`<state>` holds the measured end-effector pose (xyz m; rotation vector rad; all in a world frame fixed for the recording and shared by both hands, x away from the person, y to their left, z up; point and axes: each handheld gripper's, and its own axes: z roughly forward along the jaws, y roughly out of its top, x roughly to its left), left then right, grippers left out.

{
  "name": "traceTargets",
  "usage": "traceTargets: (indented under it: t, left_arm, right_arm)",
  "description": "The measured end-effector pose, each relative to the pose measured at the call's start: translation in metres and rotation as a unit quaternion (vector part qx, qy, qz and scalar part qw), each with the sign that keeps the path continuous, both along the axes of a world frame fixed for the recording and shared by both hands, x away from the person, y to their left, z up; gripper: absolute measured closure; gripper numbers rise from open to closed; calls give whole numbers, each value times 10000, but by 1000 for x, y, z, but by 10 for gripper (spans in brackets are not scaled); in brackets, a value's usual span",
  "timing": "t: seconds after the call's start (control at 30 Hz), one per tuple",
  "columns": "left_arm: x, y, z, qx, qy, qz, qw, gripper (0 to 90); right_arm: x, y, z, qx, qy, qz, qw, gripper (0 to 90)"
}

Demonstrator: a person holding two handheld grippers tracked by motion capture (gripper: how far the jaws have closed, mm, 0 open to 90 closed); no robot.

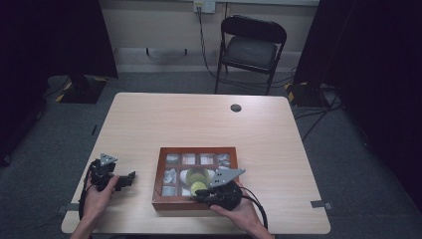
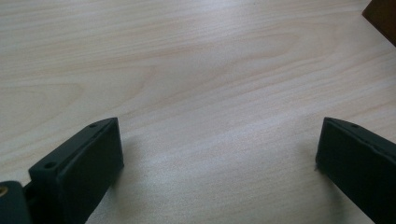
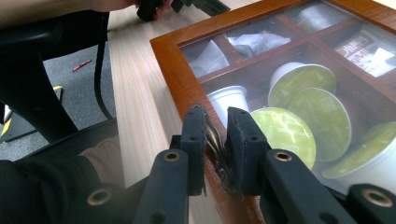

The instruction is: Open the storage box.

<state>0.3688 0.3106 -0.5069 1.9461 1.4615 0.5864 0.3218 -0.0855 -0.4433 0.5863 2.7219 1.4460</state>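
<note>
A wooden box (image 1: pixel 195 206) with a glass lid sits near the front edge of the pale wood surface (image 1: pixel 199 119), just right of centre. Through the glass I see compartments holding white coffee capsules (image 3: pixel 299 135) with green foil tops, and paper sachets (image 3: pixel 254 42) in the far cells. My right hand-held gripper (image 3: pixel 217 144) is at the box's front rim, its black jaws pinched on a small metal latch (image 3: pixel 215 140) fixed to the wooden lid frame. My left hand-held gripper (image 1: pixel 130 178) rests on the surface to the left of the box, apart from it, jaws spread wide over bare wood. A folding chair (image 1: pixel 251 47) stands beyond the surface.
</note>
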Motion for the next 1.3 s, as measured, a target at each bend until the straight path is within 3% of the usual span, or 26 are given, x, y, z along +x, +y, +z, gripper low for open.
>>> traceTargets:
  t: [0.53, 0.77, 1.3]
  left_arm:
    - [0, 0, 0, -5, 4, 0, 10000, 1]
    - [0, 0, 0, -6, 5, -2, 10000, 1]
    - [0, 0, 0, -5, 6, -2, 10000, 0]
  right_arm:
    - [1, 3, -5, 17, -54, 81, 10000, 794]
    - [1, 4, -3, -62, -102, 110, 9999, 804]
    - [3, 4, 6, 34, -52, 119, 9999, 811]
